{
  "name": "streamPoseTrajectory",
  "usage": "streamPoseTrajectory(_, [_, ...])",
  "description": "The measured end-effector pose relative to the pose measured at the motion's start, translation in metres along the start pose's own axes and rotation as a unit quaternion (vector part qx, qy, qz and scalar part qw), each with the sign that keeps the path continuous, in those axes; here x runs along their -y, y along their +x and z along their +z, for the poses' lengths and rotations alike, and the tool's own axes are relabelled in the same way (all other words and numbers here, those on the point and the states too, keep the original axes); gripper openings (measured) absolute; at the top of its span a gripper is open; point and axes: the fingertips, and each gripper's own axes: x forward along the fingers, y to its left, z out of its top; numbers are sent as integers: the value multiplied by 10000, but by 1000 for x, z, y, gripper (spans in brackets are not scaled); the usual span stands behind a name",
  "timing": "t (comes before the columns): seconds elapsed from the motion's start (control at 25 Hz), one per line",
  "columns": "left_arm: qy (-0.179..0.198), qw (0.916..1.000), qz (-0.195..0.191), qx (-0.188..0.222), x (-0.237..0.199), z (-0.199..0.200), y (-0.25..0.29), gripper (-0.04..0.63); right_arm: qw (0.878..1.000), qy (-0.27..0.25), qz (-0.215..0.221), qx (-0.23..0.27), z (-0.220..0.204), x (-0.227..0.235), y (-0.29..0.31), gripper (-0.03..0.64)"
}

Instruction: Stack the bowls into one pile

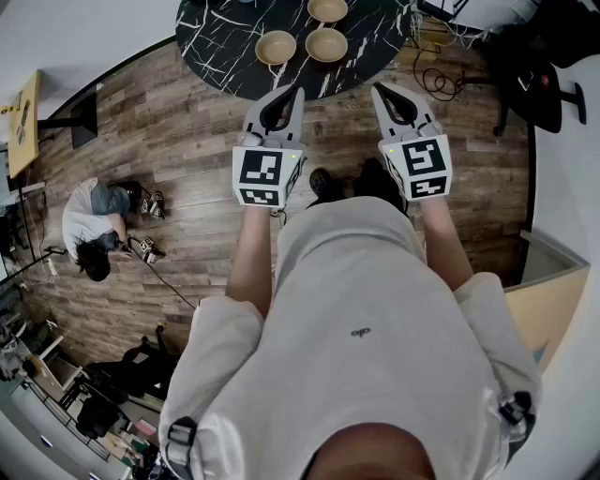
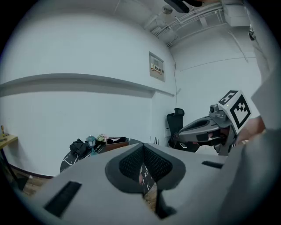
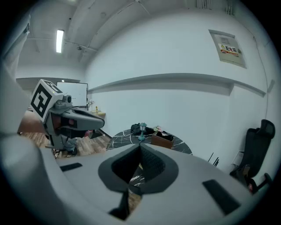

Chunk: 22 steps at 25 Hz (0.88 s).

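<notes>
Three tan bowls stand apart on a round black marble table point(image 1: 220, 42) at the top of the head view: one at the left point(image 1: 276, 47), one to its right point(image 1: 326, 44), one behind point(image 1: 327, 9). My left gripper point(image 1: 298, 92) and right gripper point(image 1: 377, 90) hover side by side over the wooden floor, short of the table's near edge, both pointing toward it. Both are shut with nothing between the jaws. In the left gripper view the closed jaws meet at the left gripper point(image 2: 143, 147), and the right gripper point(image 2: 180, 133) shows beside it. The bowls are hidden in both gripper views.
A small lamp point(image 3: 142, 130) and a wooden box point(image 3: 163, 139) sit on the table's far part. A person point(image 1: 94, 225) crouches on the floor at the left. A black office chair point(image 1: 539, 70) and cables point(image 1: 433, 75) lie to the right of the table.
</notes>
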Motion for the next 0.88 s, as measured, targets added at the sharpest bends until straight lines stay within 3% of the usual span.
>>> streamPoseTrajectory(0.2, [194,9996,23,-219,5,-6,-5,3,9999,-84,140,-22,4,-14,-2,3])
streamPoseTrajectory(0.44, [155,9996,-33,-219,12,-8,-13,3,9995,-220,236,-15,5,-24,-5,3])
streamPoseTrajectory(0.72, [51,9999,-22,-100,9,-7,-24,3,9988,234,429,64,5,-33,-6,3])
streamPoseTrajectory(0.88, [-5,9999,3,-110,6,-12,-30,3,9986,207,476,-74,-1,-41,-6,3])
